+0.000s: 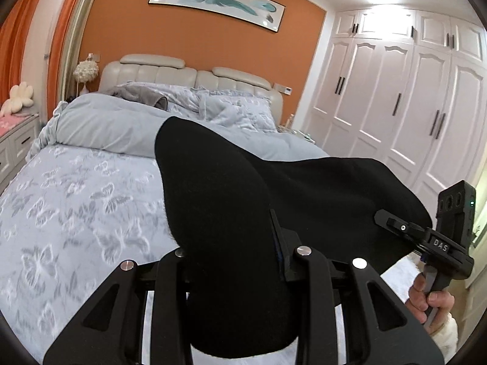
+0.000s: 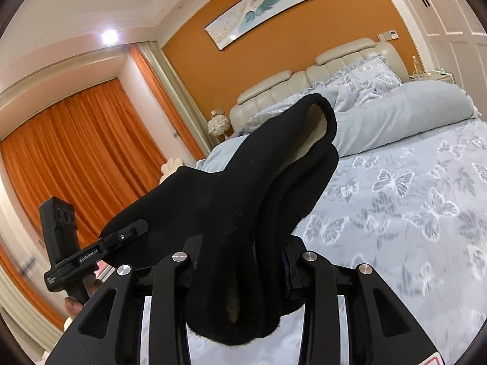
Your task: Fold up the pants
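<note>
Both the left gripper [image 1: 231, 243] and the right gripper [image 2: 243, 252] have their fingers clamped narrowly on the black pants [image 1: 304, 188], stretched between them above the bed [image 1: 76, 197], likely to carry them toward twelve o'clock for folding.

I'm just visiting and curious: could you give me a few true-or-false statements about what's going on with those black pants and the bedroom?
1. The black pants lie flat on the bed. False: they are lifted above it, held between both tools.
2. Both the left gripper and the right gripper are clamped on the pants. True.
3. The wall behind the bed is green. False: it is orange.
4. The bedsheet carries a butterfly print. True.
5. The wardrobe doors stand open. False: they are closed.
</note>
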A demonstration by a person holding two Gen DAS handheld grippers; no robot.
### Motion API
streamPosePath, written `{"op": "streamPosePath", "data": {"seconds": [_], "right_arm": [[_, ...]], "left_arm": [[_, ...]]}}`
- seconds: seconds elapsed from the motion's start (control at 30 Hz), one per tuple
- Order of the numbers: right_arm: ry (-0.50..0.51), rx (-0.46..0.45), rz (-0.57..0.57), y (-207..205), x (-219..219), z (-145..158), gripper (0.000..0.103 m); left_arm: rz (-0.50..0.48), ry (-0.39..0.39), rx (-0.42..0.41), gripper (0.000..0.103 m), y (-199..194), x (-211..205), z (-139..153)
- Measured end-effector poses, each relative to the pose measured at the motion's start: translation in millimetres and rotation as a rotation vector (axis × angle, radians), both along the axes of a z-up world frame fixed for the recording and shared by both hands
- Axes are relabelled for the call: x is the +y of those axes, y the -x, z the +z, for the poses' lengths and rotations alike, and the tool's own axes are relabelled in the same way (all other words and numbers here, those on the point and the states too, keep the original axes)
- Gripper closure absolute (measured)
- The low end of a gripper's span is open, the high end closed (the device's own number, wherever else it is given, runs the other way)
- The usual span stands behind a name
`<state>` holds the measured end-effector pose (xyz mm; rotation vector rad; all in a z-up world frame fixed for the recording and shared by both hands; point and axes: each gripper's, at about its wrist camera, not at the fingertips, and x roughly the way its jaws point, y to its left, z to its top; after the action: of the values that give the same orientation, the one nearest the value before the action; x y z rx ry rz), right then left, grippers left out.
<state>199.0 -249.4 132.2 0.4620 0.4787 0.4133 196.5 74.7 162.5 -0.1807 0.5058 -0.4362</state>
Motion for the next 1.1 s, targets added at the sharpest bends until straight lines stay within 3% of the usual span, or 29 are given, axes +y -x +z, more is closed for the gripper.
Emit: {"op": "streamPosePath", "data": {"seconds": [0.2,0.37,0.5,0.57,0.63,0.7,0.83,0.93,1.03,1.1], "right_arm": [[0.0,0.069,0.003,-79,-8,-68,0.07],[0.013,0.196,-0.004,-130,-8,-152,0.07],[0.074,0.327,0.005,-140,-3,-227,0.069],[0.057,0.333,0.011,-131,-8,-250,0.067],[0.017,0.334,0.018,-127,-13,-252,0.067],[0.038,0.326,0.022,-124,-8,-241,0.068],[0.03,0.315,0.048,-113,-5,-223,0.068],[0.022,0.337,0.079,-97,-4,-226,0.068],[0.089,0.368,0.074,-100,1,-237,0.067],[0.071,0.399,0.055,-105,-4,-258,0.055]], "left_arm": [[0.034,-0.005,0.048,0.073,-81,-8,-64],[0.06,-0.093,0.112,0.073,-137,-19,-156],[0.057,-0.111,0.228,0.073,-155,-20,-224],[0.057,-0.098,0.24,0.07,-150,-12,-251],[0.044,-0.069,0.258,0.07,-143,-4,-261],[0.041,-0.056,0.26,0.07,-140,-1,-262],[0.027,-0.011,0.269,0.071,-134,7,-243],[0.008,0.047,0.33,0.071,-130,19,-249],[-0.012,0.012,0.33,0.071,-121,21,-260],[0.0,-0.012,0.346,0.067,-123,18,-272]]}}
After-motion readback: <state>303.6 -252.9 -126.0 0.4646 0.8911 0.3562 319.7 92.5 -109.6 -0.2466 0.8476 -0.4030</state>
